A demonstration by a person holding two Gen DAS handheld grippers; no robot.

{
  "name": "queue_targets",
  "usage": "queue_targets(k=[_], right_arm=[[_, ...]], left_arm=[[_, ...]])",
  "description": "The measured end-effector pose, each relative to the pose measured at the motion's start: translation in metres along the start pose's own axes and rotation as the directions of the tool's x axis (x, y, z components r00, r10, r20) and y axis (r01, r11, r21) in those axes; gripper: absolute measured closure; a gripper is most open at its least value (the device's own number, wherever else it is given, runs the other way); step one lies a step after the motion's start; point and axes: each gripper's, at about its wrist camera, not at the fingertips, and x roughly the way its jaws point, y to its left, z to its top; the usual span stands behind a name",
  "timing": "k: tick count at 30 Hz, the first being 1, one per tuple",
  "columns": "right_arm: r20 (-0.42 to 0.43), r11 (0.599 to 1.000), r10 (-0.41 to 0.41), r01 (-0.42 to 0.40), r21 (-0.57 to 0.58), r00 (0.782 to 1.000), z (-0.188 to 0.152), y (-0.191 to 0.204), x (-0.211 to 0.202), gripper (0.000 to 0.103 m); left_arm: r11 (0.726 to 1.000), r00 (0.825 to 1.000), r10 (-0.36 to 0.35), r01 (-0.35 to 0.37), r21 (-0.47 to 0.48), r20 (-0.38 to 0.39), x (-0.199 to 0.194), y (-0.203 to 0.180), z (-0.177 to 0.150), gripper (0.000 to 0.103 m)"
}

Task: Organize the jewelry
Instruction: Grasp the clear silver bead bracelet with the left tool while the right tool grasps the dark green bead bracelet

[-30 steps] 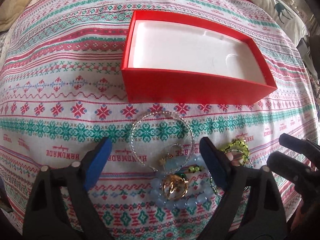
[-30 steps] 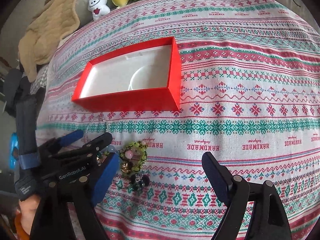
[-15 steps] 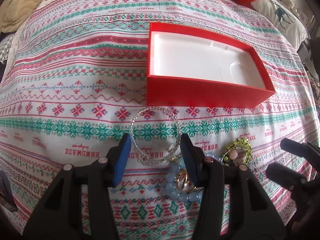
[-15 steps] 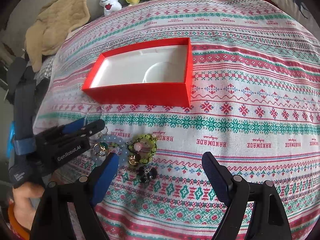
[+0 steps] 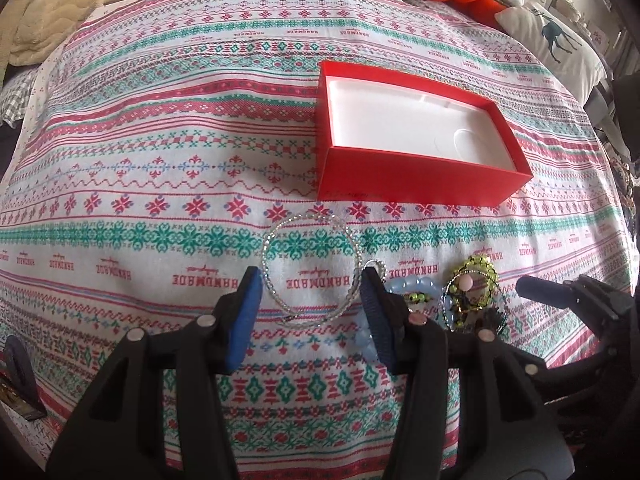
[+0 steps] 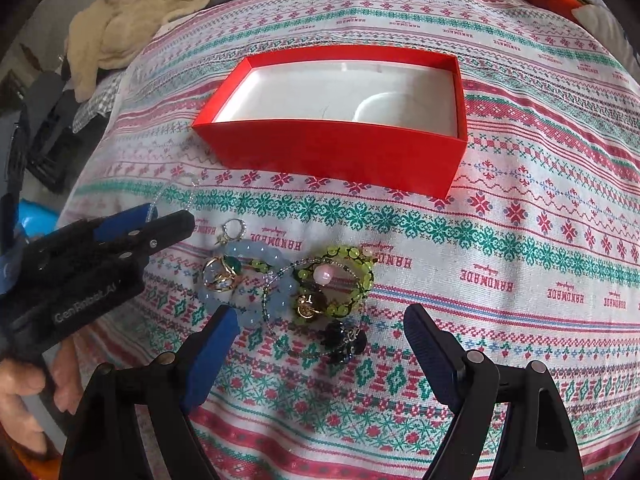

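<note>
Faintly, "GenRobot.AI" on left tongs (image 6: 168, 226)

The left gripper (image 5: 310, 300) has narrowed around the clear bead bracelet (image 5: 310, 270) beside the red box (image 5: 416, 176); the right gripper (image 6: 320, 332) neared the bead pile (image 6: 288, 280)

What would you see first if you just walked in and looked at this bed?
Probably the bright red box, open and empty, in the middle of the patterned blanket. Next, the tangle of jewelry in front of it: a pale blue bead bracelet, a green one, gold pieces. The left gripper straddles a clear bead bracelet; the right gripper is open by the tangle.
</note>
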Motion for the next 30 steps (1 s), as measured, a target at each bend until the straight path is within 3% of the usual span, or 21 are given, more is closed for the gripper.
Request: queue_targets(k=[5, 7, 11, 13, 15, 18, 30], right_arm=[[-0.016, 0.999, -0.025, 0.024, -0.03, 1.0, 0.002, 0.013, 0.013, 0.028], [-0.02, 0.998, -0.046, 0.045, -0.046, 0.999, 0.003, 0.017, 0.017, 0.04], [-0.006, 0.995, -0.065, 0.065, -0.07, 0.998, 0.004, 0.024, 0.018, 0.05], [0.002, 0.995, -0.068, 0.068, -0.08, 0.998, 0.007, 0.029, 0.018, 0.065], [0.005, 0.994, -0.065, 0.065, -0.083, 0.998, 0.006, 0.029, 0.016, 0.067], [0.014, 0.995, -0.059, 0.06, -0.083, 0.998, 0.006, 0.026, 0.011, 0.079], [0.056, 0.997, 0.056, -0.053, -0.06, 0.997, 0.01, 0.013, -0.011, 0.098]], left_arm=[[1.0, 1.0, -0.001, 0.001, -0.001, -0.003, -0.001, 0.003, -0.001, 0.051], [1.0, 1.0, -0.001, 0.001, -0.003, -0.003, -0.001, 0.004, -0.003, 0.051], [1.0, 1.0, -0.001, 0.001, -0.003, -0.007, -0.002, 0.006, -0.005, 0.051], [1.0, 1.0, -0.001, 0.001, -0.002, -0.008, -0.002, 0.005, -0.005, 0.051], [1.0, 1.0, -0.002, 0.002, -0.002, -0.006, -0.002, 0.002, -0.004, 0.051], [1.0, 1.0, -0.006, 0.006, -0.003, 0.0, -0.004, 0.002, -0.003, 0.051], [1.0, 1.0, -0.011, 0.011, 0.005, 0.008, -0.007, -0.002, -0.004, 0.051]])
